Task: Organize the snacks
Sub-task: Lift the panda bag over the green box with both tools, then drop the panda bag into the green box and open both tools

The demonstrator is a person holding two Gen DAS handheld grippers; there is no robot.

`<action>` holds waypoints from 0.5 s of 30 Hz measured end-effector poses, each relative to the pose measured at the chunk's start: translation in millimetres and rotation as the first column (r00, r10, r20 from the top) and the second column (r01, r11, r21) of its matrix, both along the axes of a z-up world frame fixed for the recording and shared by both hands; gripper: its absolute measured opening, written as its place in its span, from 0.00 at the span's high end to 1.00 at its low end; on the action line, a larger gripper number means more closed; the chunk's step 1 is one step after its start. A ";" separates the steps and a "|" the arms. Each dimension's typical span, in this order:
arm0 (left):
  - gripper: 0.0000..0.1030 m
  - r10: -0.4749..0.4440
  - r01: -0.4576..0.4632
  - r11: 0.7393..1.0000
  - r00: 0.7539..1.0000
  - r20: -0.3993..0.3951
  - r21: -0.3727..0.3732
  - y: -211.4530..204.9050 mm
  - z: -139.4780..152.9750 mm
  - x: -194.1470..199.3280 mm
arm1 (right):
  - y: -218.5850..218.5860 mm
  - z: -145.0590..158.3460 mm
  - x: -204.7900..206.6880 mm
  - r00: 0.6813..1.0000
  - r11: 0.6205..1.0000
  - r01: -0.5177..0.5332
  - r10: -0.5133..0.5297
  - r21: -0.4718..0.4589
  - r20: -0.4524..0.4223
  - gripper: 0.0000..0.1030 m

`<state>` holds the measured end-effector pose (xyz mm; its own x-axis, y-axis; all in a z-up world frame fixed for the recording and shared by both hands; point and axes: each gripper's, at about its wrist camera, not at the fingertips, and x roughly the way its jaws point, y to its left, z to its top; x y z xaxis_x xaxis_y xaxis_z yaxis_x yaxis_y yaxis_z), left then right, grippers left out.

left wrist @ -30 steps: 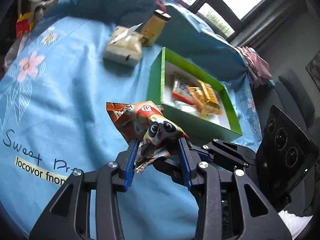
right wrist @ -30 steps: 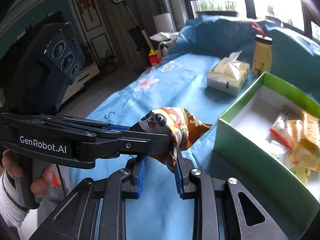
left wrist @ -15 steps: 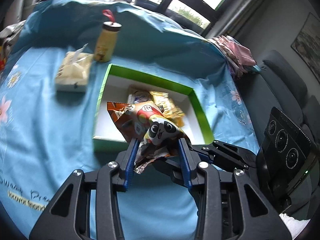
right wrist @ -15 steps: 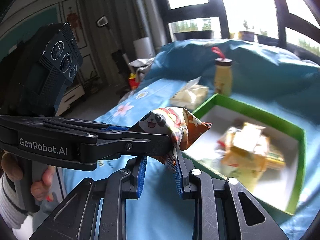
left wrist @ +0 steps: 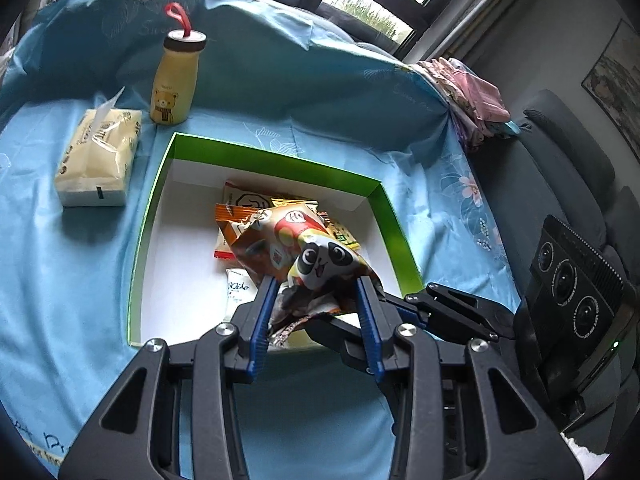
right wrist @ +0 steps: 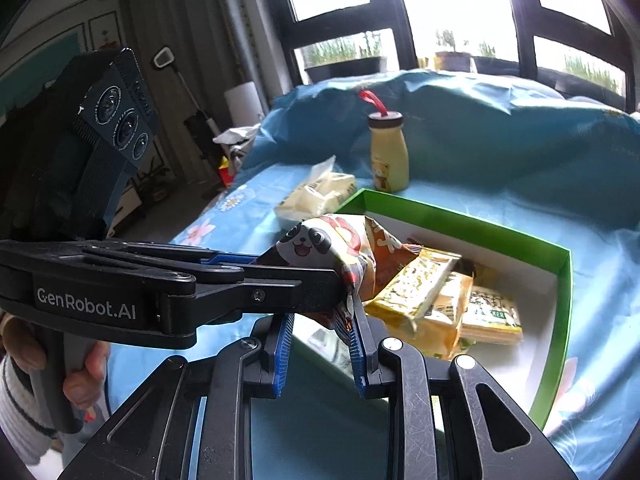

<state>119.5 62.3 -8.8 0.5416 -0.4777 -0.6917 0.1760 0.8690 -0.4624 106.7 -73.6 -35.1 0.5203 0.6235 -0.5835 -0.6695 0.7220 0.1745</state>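
Both grippers clamp the crinkled foil panda-print snack bag [left wrist: 316, 256] over the green-walled, white-floored cardboard box [left wrist: 390, 208]. Left gripper [left wrist: 314, 300] jaws partly closed on its lower end. Right gripper [right wrist: 320, 316] narrower, pinching its edge. Wrapped snacks [right wrist: 440, 300] lie inside the box.

Home living room. Evidence: grey sofa [left wrist: 568, 148] at right; flowered blue cloth [left wrist: 60, 260] over table; dark-framed windows [right wrist: 452, 12] with potted plants [right wrist: 448, 54] at far side; stick vacuum [right wrist: 188, 92] against left wall.

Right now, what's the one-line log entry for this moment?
stage: carry | held: panda snack bag | by: left tongs and right tongs | over: green box | released: no
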 end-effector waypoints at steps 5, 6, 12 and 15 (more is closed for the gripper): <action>0.59 0.020 -0.021 1.000 0.999 -0.032 -0.007 2.6 -12.8 15.7 | 3.7 -10.9 17.7 0.999 0.999 0.015 -0.016 -0.036 -0.029 0.73; 0.58 0.025 -0.025 1.000 0.999 -0.037 -0.002 2.5 -13.5 17.4 | 5.4 -12.6 20.6 0.999 0.998 0.026 -0.027 -0.052 -0.027 0.73; 0.30 0.061 -0.061 0.994 0.998 -0.002 0.092 0.8 -0.7 9.8 | 5.6 -7.7 20.5 0.998 0.992 0.069 -0.069 -0.105 0.005 0.73; 0.16 0.092 -0.096 0.982 0.995 0.030 0.165 -0.1 14.3 -0.3 | -3.0 3.7 11.9 0.995 0.987 0.103 -0.101 -0.123 0.027 0.62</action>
